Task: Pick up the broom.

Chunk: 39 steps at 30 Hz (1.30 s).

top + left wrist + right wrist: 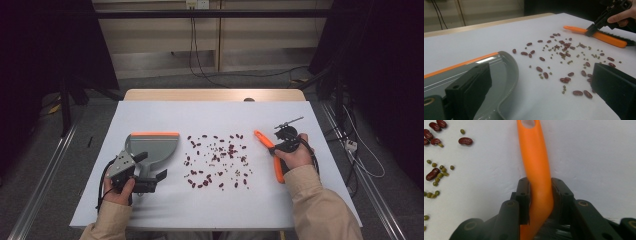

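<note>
A grey dustpan (152,144) with an orange front lip lies on the left of the white table (165,112). My left gripper (152,167) stands open just behind it. In the left gripper view the dustpan (499,72) lies under the left jaw, and nothing sits between the jaws of the left gripper (541,92). Red beans and small green beans (217,159) are scattered across the table's middle. An orange-handled brush (267,145) lies to their right. My right gripper (540,195) is shut on the brush handle (535,165), which it holds low on the table.
The right gripper (599,23) and the brush (599,36) show far off in the left gripper view, beyond the beans (564,53). Cables hang at the far wall and lie on the floor to the right (360,150). Dark stands flank the table.
</note>
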Tool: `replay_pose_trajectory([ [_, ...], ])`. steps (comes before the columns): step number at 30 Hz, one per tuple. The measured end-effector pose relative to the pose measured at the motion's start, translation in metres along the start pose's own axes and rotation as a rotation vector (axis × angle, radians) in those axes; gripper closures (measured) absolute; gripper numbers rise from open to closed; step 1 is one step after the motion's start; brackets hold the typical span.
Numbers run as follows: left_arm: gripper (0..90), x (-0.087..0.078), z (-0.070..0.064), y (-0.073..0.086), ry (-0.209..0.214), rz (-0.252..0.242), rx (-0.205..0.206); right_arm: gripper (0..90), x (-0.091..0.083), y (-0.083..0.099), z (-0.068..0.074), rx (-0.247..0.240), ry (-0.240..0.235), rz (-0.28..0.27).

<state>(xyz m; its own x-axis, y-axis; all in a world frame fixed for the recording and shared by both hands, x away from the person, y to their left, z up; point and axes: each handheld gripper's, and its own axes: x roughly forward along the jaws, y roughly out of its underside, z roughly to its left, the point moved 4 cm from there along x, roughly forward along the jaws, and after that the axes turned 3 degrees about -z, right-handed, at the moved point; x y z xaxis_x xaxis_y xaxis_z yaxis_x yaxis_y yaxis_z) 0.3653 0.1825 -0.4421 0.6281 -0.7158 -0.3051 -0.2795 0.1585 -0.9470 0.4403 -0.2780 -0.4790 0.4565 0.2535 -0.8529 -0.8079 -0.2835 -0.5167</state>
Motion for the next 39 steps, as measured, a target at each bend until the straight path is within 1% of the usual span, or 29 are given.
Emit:
replay_pose_trajectory([
  [4, 3.1, 0.001, -0.001, -0.001, 0.003, -0.006, 0.001, 70.3, -0.001, 0.000, 0.000, -0.009, -0.007, 0.000],
  [7, 3.1, 0.001, 0.000, 0.000, 0.004, -0.003, 0.002, 70.4, -0.002, 0.000, -0.002, -0.002, -0.022, -0.006],
  [11, 3.1, 0.000, 0.000, -0.001, 0.002, -0.003, 0.000, 70.4, -0.002, -0.001, -0.002, -0.012, -0.023, -0.013],
  [12, 3.1, 0.000, 0.000, -0.001, 0.003, -0.004, 0.000, 70.4, -0.003, -0.001, -0.002, -0.005, -0.027, -0.015],
  [15, 3.1, 0.000, 0.001, -0.001, 0.002, -0.005, -0.003, 70.5, -0.006, -0.001, -0.003, 0.003, -0.045, -0.050],
  [17, 3.1, 0.001, 0.001, -0.001, 0.003, -0.010, -0.006, 70.6, -0.012, -0.003, -0.004, 0.015, -0.060, -0.087],
  [20, 3.1, 0.001, 0.001, -0.002, -0.003, -0.010, -0.007, 70.8, -0.021, -0.005, -0.003, 0.017, -0.079, -0.141],
  [21, 3.1, 0.000, 0.001, -0.003, -0.004, -0.012, -0.008, 70.9, -0.028, -0.006, -0.003, 0.017, -0.080, -0.184],
  [22, 3.1, 0.001, 0.000, -0.005, -0.004, -0.018, -0.008, 70.9, -0.032, -0.006, -0.002, 0.026, -0.092, -0.211],
  [23, 3.1, 0.001, -0.001, -0.007, -0.007, -0.019, -0.005, 70.9, -0.032, -0.006, -0.002, 0.026, -0.092, -0.211],
  [24, 3.2, 0.001, -0.002, -0.010, -0.003, -0.019, 0.001, 71.0, -0.037, -0.006, -0.002, 0.027, -0.095, -0.256],
  [25, 2.9, 0.001, -0.004, -0.013, 0.002, -0.031, -0.005, 71.1, -0.048, -0.006, -0.002, 0.037, -0.107, -0.337],
  [26, 2.9, 0.002, -0.005, -0.016, 0.003, -0.030, 0.000, 71.1, -0.054, -0.006, -0.003, 0.048, -0.116, -0.376],
  [27, 2.9, 0.003, -0.007, -0.018, 0.005, -0.032, 0.001, 71.1, -0.054, -0.006, -0.003, 0.048, -0.116, -0.376],
  [28, 3.1, 0.005, -0.010, -0.021, 0.008, -0.034, 0.002, 71.2, -0.059, -0.005, -0.003, 0.057, -0.115, -0.418],
  [29, 3.1, 0.006, -0.012, -0.023, 0.012, -0.030, 0.011, 71.3, -0.069, -0.004, -0.004, 0.047, -0.115, -0.489],
  [30, 3.1, 0.008, -0.015, -0.025, 0.020, -0.028, 0.020, 71.3, -0.074, -0.003, -0.005, 0.059, -0.113, -0.524],
  [31, 3.0, 0.010, -0.018, -0.027, 0.030, -0.027, 0.023, 71.4, -0.078, -0.002, -0.005, 0.057, -0.125, -0.553],
  [32, 3.0, 0.012, -0.021, -0.028, 0.041, -0.026, 0.023, 71.4, -0.078, -0.002, -0.005, 0.057, -0.125, -0.553],
  [33, 3.0, 0.014, -0.024, -0.030, 0.047, -0.026, 0.029, 71.3, -0.082, 0.000, -0.005, 0.069, -0.128, -0.575],
  [34, 3.0, 0.016, -0.026, -0.032, 0.053, -0.025, 0.030, 71.3, -0.086, 0.001, -0.004, 0.068, -0.124, -0.602],
  [35, 3.0, 0.018, -0.029, -0.034, 0.058, -0.027, 0.030, 71.4, -0.089, 0.002, -0.004, 0.063, -0.138, -0.618],
  [36, 3.0, 0.020, -0.031, -0.036, 0.063, -0.029, 0.034, 71.4, -0.092, 0.003, -0.003, 0.070, -0.138, -0.635],
  [38, 3.0, 0.023, -0.035, -0.039, 0.074, -0.028, 0.037, 71.4, -0.097, 0.004, -0.003, 0.058, -0.151, -0.664],
  [39, 3.1, 0.024, -0.037, -0.040, 0.079, -0.026, 0.035, 71.4, -0.101, 0.004, -0.003, 0.070, -0.159, -0.695],
])
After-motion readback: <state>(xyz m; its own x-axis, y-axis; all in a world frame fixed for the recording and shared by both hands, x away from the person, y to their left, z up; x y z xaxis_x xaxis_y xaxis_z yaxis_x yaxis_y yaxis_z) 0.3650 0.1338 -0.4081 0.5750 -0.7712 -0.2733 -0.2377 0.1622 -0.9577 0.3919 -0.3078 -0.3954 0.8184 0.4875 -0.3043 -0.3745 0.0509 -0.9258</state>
